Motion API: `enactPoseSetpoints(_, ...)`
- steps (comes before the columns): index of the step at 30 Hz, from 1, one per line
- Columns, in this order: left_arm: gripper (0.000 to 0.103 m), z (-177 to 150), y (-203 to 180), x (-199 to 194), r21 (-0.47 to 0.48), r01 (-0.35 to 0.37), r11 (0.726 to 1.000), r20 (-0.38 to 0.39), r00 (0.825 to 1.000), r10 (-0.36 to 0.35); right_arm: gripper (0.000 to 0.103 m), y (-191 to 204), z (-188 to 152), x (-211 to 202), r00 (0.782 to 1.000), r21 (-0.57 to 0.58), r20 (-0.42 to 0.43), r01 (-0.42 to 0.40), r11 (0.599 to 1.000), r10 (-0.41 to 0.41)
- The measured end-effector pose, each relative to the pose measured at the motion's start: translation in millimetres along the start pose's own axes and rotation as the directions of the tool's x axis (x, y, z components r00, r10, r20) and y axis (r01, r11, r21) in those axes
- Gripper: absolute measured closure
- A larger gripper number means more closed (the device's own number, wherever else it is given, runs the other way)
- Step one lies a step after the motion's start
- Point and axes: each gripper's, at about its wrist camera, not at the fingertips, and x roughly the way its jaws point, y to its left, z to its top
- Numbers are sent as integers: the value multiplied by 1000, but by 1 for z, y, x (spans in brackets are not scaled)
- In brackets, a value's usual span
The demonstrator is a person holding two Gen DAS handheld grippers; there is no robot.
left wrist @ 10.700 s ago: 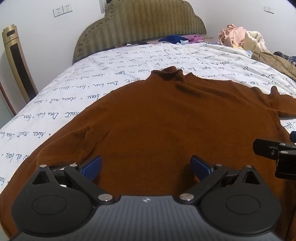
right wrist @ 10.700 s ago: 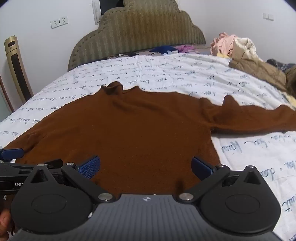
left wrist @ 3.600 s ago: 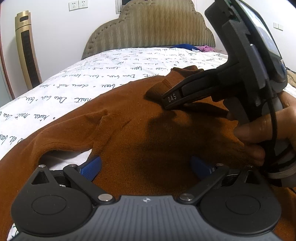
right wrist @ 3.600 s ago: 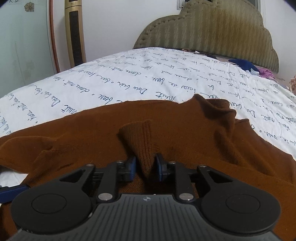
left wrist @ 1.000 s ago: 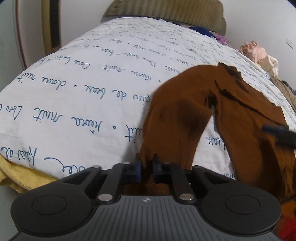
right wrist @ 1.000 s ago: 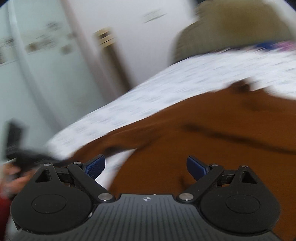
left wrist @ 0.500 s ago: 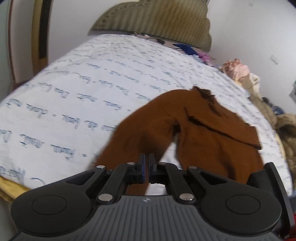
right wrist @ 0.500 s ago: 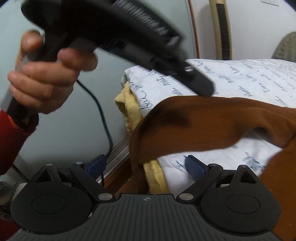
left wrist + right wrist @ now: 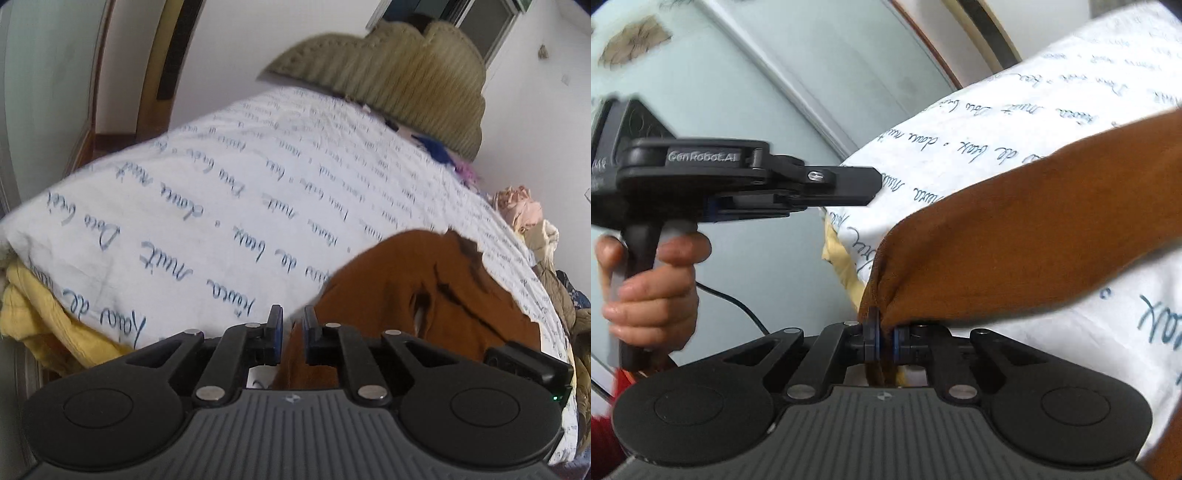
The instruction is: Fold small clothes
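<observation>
1. The sweater (image 9: 424, 295) lies on the sheet (image 9: 221, 206). In the left view it sits right of centre, with one sleeve pulled out towards the lower edge of the frame, off the bed's near corner.
2. The right gripper (image 9: 884, 338) has just been closing. Its pads now pinch the end of that sleeve at the bottom centre of its view. The grip looks meant to carry the sleeve back over the body for a fold.
3. The left gripper (image 9: 291, 328) has just been opening. A narrow slit shows between its pads. In the right view it hangs in the upper left, clear of the cloth, with nothing in it. This looks like a handover of the sleeve.
4. A hand (image 9: 650, 291) grips its handle.
5. The left gripper's side reads "GenRobot.AI".
6. The sheet carries blue cursive script, upside down in the left view. "nuit" can be made out, and the rest is unsure.
</observation>
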Motion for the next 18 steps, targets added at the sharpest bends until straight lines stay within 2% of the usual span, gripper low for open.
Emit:
enactPoseSetpoints(3, 92, 2, -21, -4, 50, 15, 999, 26, 1000, -16, 92, 7, 5, -29, 998, -1, 62, -34, 999, 34)
enactPoseSetpoints(5, 92, 3, -36, -2, 77, 55, 996, 25, 998, -57, 92, 10, 14, -61, 987, 21, 142, -83, 996, 79)
enactPoseSetpoints(8, 92, 5, -61, 8, 119, 107, 987, 12, 994, -109, 92, 5, 30, -114, 951, 60, 280, -150, 987, 127)
enactPoseSetpoints(10, 92, 5, -75, 19, 128, 127, 984, -5, 992, -127, 92, -5, 37, -151, 928, 71, 356, -141, 987, 107)
enactPoseSetpoints(13, 92, 2, -93, 43, 135, 152, 979, -50, 988, -147, 91, -21, 42, -194, 906, 98, 423, -30, 995, -14)
enactPoseSetpoints(14, 92, 0, -99, 52, 137, 148, 980, -67, 988, -140, 89, -32, 45, -206, 900, 126, 428, 31, 992, -83)
enactPoseSetpoints(15, 92, -2, -103, 61, 136, 139, 981, -84, 988, -129, 82, -43, 46, -210, 889, 152, 421, 125, 980, -179)
enactPoseSetpoints(16, 92, -5, -106, 68, 137, 128, 982, -98, 988, -116, 59, -49, 45, -209, 864, 170, 396, 262, 950, -310)
enactPoseSetpoints(17, 92, -10, -109, 75, 139, 119, 983, -113, 988, -103, 51, -55, 45, -211, 825, 182, 362, 395, 901, -434)
enactPoseSetpoints(18, 92, -14, -110, 81, 141, 116, 983, -126, 987, -98, 50, -57, 40, -211, 782, 185, 335, 492, 851, -525)
